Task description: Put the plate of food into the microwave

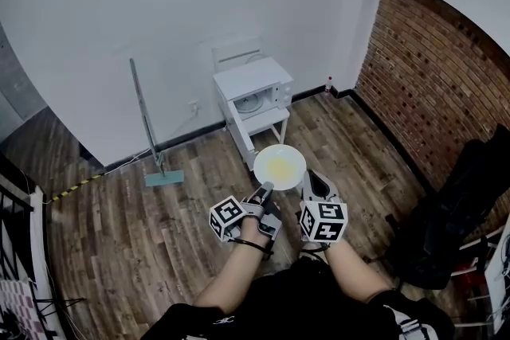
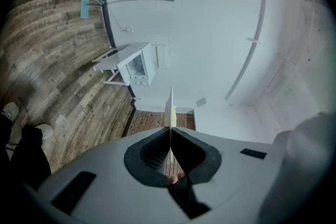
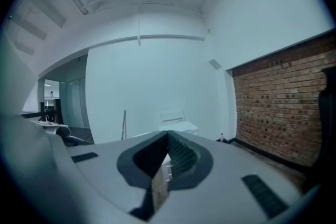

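Observation:
A white plate (image 1: pixel 280 166) with yellow food hangs level over the wood floor, in front of me. My left gripper (image 1: pixel 265 189) is shut on its near-left rim. In the left gripper view the plate (image 2: pixel 170 110) shows edge-on, pinched between the pads of that gripper (image 2: pixel 170 139). My right gripper (image 1: pixel 312 177) points forward just right of the plate, shut with nothing in it (image 3: pixel 167 157). The white microwave (image 1: pixel 253 91) stands on a small white table (image 1: pixel 269 123) by the far wall, its turntable showing at the front. It also shows as the microwave (image 2: pixel 137 66) far off in the left gripper view.
A mop (image 1: pixel 147 123) leans on the white wall left of the microwave, its head (image 1: pixel 163 177) on the floor. A small bottle (image 1: pixel 328 85) stands at the corner by the brick wall (image 1: pixel 430 84). Black bags (image 1: pixel 458 211) sit at the right.

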### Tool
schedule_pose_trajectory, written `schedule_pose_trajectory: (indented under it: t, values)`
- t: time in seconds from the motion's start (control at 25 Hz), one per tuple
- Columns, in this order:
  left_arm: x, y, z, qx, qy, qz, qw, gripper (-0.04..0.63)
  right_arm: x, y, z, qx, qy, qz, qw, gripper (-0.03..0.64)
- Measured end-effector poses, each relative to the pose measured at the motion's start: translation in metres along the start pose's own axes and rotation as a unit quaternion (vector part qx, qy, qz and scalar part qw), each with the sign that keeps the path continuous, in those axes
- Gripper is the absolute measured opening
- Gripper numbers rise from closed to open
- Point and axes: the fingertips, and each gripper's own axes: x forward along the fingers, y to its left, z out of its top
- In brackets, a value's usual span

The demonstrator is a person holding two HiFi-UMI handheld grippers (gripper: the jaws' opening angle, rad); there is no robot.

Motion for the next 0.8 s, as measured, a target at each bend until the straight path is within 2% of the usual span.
schedule_pose_trajectory:
  t: [0.32,0.48,0.8]
  values:
    - [0.048,0.013,0.009,0.0,0.01,0.012,0.9999,0.009,0.039,-0.032,-0.002,0.006,0.004,-0.005,1.0,0.005]
    - [0.087,0.007,0.015,0.011,0.012,0.013,0.9998,0.009,0.074,-0.06,0.011,0.015,-0.003,-0.002,1.0,0.004]
    - [0.187,-0.02,0.05,0.026,-0.034,0.007,0.9991,0.009,0.155,-0.124,0.051,0.013,-0.013,0.03,0.999,0.005]
